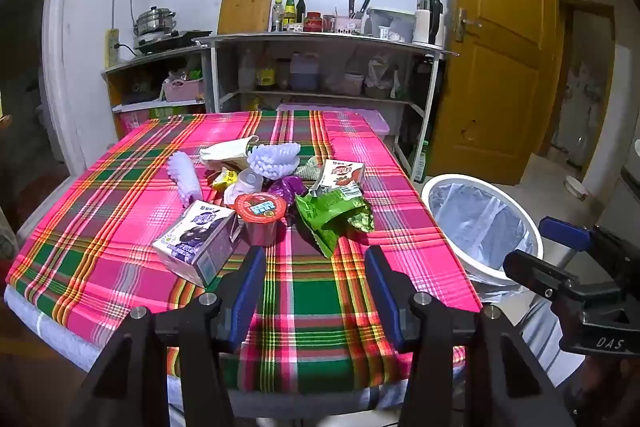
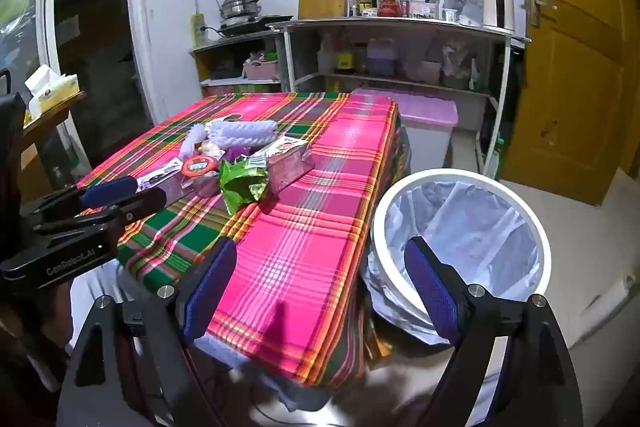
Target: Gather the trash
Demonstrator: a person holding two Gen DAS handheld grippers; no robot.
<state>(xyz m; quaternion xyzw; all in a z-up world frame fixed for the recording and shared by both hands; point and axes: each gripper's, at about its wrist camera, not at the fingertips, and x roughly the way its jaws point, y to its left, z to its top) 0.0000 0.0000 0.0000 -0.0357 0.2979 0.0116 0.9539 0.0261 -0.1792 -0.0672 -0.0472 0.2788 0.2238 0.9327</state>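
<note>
1. Left gripper (image 1: 316,291) hangs spread and empty over the counter (image 1: 320,307) edge, lined up with the pile.
2. Right gripper (image 2: 320,287), also spread, straddles the bin (image 2: 460,223) (liner ready, beside the counter).
3. Trash pile (image 1: 264,195) sits mid-counter; milk carton (image 1: 200,239) nearest.

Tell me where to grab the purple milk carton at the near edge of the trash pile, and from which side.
Grip the purple milk carton across its two long flat sides, coming from the near table edge with the left gripper. It lies tipped on its side, nearest the open fingers, and its parallel faces suit the pads. The red-lidded cup crowds its right.
</note>
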